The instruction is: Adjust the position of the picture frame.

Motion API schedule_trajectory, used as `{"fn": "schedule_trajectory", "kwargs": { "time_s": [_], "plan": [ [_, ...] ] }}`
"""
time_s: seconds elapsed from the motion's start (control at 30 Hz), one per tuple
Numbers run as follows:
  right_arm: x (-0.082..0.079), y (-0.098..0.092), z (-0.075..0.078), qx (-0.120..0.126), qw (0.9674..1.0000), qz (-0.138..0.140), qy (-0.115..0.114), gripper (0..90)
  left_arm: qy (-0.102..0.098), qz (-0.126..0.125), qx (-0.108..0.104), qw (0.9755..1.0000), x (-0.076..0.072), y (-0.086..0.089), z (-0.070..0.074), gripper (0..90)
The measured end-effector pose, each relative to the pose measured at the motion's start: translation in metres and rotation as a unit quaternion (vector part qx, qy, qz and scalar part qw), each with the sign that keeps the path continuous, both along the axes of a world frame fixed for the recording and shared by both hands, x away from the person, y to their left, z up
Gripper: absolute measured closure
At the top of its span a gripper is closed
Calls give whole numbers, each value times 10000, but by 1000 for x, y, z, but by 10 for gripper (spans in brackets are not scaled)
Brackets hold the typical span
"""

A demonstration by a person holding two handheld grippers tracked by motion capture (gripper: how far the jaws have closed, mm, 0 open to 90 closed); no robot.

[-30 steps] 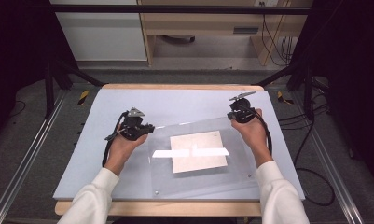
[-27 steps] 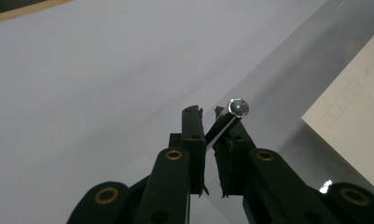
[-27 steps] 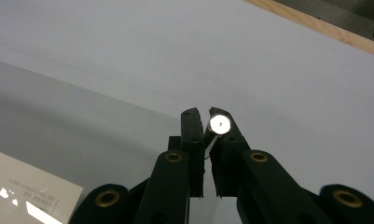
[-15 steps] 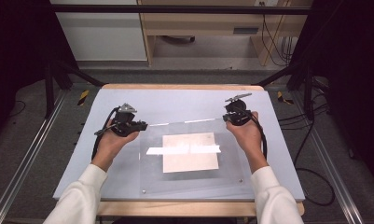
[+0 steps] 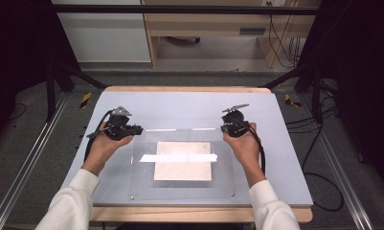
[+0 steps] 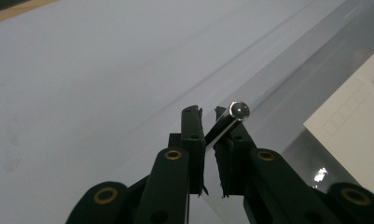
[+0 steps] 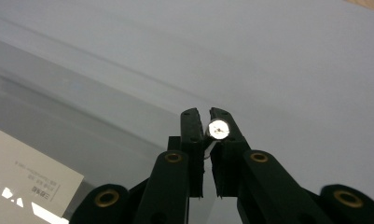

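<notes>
A clear acrylic sheet (image 5: 144,184) lies on the pale grey table mat (image 5: 180,105), with a beige paper card (image 5: 184,165) under it. Small metal pins stand at its corners. My left gripper (image 5: 133,129) is at the sheet's far left corner, shut on the silver pin (image 6: 238,110) there. My right gripper (image 5: 225,128) is at the far right corner, shut on its round-headed pin (image 7: 218,128). In the left gripper view the jaws (image 6: 207,112) point along the sheet's edge, with the card (image 6: 357,121) to the right. In the right gripper view the jaws (image 7: 203,112) pinch the pin, with the card (image 7: 26,182) at lower left.
The mat covers a wooden table (image 5: 199,214) whose edge shows at the front. Black frame posts (image 5: 50,81) stand at both far corners. Cables (image 5: 323,187) trail on the floor at the right, and a pale cabinet (image 5: 103,33) stands behind.
Both hands have moved left and toward the near edge, and the clear sheet with the card under it has shifted the same way. Both grips stay shut.
</notes>
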State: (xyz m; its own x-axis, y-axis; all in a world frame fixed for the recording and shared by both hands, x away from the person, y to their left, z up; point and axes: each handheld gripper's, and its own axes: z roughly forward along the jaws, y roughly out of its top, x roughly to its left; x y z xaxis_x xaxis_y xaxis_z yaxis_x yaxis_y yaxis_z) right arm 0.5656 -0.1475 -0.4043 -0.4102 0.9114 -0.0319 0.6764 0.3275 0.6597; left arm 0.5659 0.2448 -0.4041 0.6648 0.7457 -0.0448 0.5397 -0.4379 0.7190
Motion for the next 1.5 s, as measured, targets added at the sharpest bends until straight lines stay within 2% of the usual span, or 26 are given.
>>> {"fn": "schedule_trajectory", "kwargs": {
  "time_s": [0.2, 0.37, 0.63, 0.9, 1.07, 1.2, 1.5],
  "plan": [
    [7, 2, -6, -19, 10000, -41, 74, 848, 64, 23, -3, 10000, 14, 0, -7, 813],
    [16, -5, -13, -14, 9997, -152, 165, 847, 95, 20, -27, 9999, 23, -8, -14, 813],
    [21, -18, -27, 25, 9994, -222, 263, 843, 209, -6, -20, 9998, 38, -23, -31, 811],
    [24, -23, -38, 153, 9994, -177, 236, 842, 271, 86, 7, 9996, 41, -24, -39, 818],
    [26, -23, -44, 207, 9994, -174, 204, 843, 248, 181, 144, 9994, 41, -27, -43, 828],
    [27, -23, -47, 241, 9994, -183, 179, 843, 217, 239, 92, 9994, 40, -27, -46, 831],
    [29, -24, -51, 281, 9993, -165, 183, 842, 240, 272, 136, 9992, 42, -28, -50, 836]
  ]
}}
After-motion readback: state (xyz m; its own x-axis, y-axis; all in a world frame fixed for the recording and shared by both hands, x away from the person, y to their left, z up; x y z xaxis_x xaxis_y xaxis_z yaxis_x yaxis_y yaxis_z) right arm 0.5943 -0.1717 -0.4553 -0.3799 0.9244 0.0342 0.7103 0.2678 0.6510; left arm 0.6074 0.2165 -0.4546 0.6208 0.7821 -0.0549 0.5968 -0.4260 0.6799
